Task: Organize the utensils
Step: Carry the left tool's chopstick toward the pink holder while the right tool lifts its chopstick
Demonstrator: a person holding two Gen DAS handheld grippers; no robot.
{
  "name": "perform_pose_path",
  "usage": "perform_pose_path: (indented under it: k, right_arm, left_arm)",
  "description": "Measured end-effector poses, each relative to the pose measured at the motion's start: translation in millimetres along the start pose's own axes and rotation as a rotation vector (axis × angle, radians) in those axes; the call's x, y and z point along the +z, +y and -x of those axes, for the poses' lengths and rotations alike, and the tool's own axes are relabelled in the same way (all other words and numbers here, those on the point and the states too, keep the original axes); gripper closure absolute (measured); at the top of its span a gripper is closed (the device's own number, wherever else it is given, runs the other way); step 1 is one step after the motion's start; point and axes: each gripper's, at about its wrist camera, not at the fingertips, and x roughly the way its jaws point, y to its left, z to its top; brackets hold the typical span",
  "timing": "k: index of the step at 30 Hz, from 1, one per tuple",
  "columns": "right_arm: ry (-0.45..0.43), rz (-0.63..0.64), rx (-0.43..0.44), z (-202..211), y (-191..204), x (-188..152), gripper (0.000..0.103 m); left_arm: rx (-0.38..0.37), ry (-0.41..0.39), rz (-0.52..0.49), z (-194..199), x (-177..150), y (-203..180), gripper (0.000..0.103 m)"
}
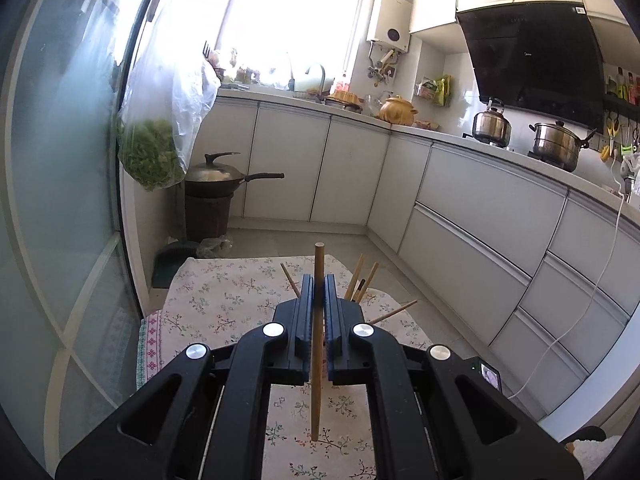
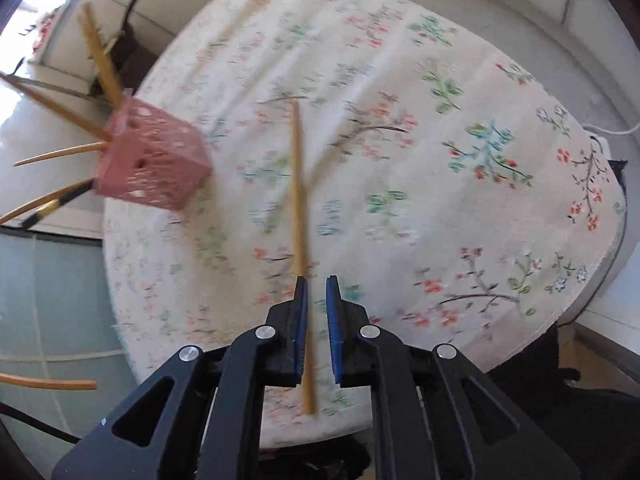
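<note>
The left tongs (image 1: 319, 294) are clamped on an upright chopstick (image 1: 318, 264). The right tongs (image 2: 316, 292) stand slightly apart around another chopstick (image 2: 297, 184), not gripping it. Both chopsticks probably go next into the pink basket (image 2: 154, 160) on the desk (image 2: 460, 80), which calls for a tilt.

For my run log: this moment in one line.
left gripper: shut on chopstick | right gripper: open, second chopstick between jaws | pink basket: chopsticks inside

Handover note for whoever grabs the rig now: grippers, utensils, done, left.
Left gripper: shut on a chopstick, held upright.
Right gripper: jaws apart, a second chopstick between them against one pad; not clamped.
Pink basket on the floral cloth already holds several chopsticks.
Left: both of these chopsticks into the basket.
</note>
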Motion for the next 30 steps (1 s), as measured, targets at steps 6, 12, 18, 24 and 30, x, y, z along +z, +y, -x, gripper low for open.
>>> perform_pose_path:
  k: [6,12,18,24,30]
  right_arm:
    - [-0.038,0.099,-0.023,8,2,-29,0.062]
    - [-0.058,0.259,-0.117,-9,29,-69,0.055]
    - [-0.115,0.291,-0.132,-13,32,-78,0.096]
    - [-0.148,0.251,-0.063,37,20,-64,0.095]
    - [-0.317,0.340,-0.096,106,26,-56,0.095]
  left_arm:
    - [0.008,0.009,-0.001,-7,-1,1,0.099]
    - [0.010,0.010,-0.001,-8,-2,2,0.098]
    - [0.018,0.011,0.008,-7,-3,9,0.098]
    - [0.011,0.004,0.018,-4,-3,9,0.098]
    - [0.006,0.001,0.007,-4,-2,2,0.098]
